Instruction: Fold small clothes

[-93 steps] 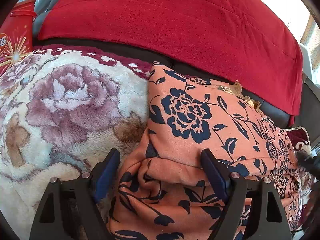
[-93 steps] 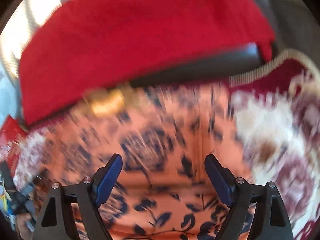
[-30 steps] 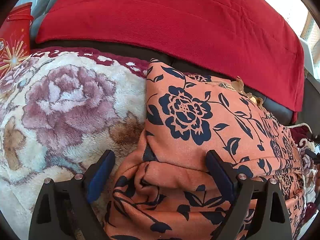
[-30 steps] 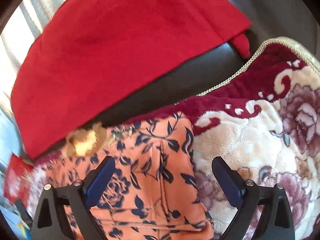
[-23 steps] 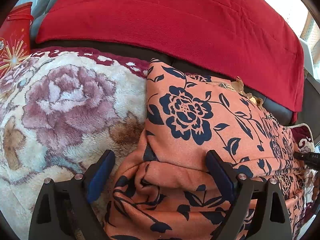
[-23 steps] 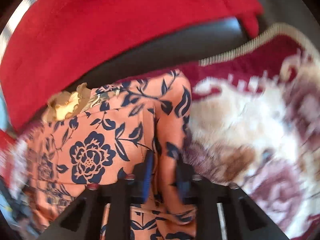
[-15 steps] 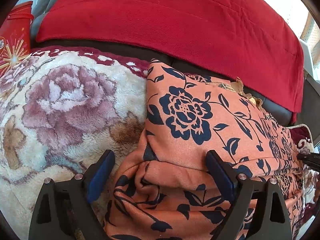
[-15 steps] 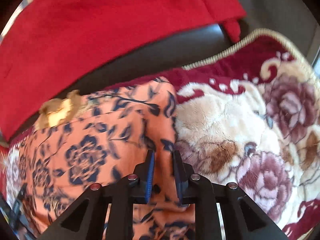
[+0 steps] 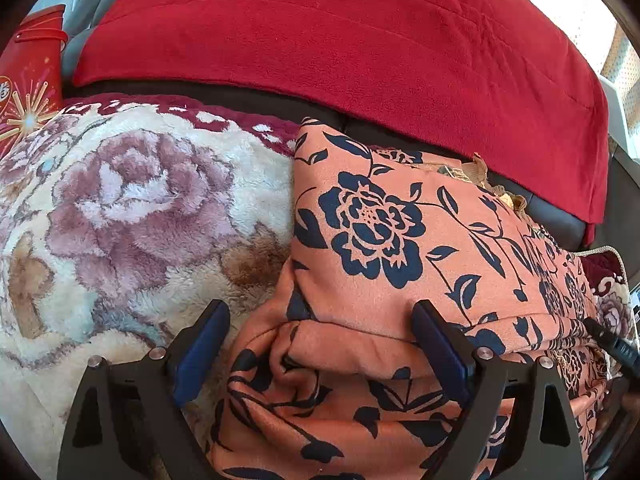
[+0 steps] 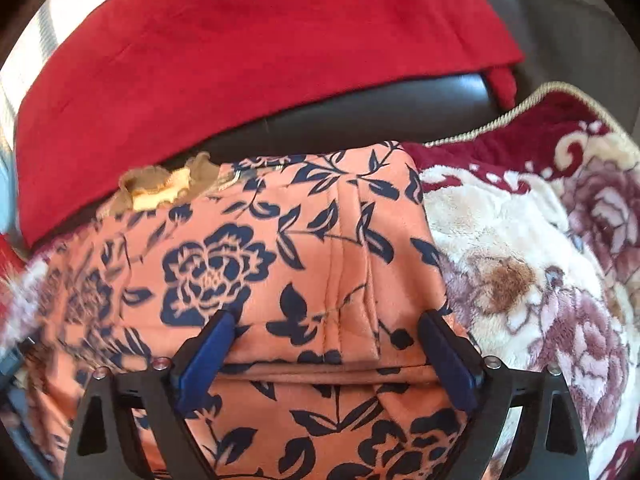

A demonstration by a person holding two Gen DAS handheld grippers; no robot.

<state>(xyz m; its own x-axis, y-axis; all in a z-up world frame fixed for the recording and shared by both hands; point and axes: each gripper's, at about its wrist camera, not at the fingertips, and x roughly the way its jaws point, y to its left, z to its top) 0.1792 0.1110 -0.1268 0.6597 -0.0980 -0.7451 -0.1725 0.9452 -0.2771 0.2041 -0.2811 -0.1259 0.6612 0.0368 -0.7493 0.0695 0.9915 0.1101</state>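
Both grippers, left (image 9: 320,320) and right (image 10: 326,330), hover spread over the orange garment (image 9: 380,240), seemingly untouching; fleece blanket (image 9: 120,208) flanks its edges.

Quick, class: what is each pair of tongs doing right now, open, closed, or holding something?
Left tongs: open, holding nothing, over the orange floral garment.
Right tongs: open, holding nothing, over the same garment.
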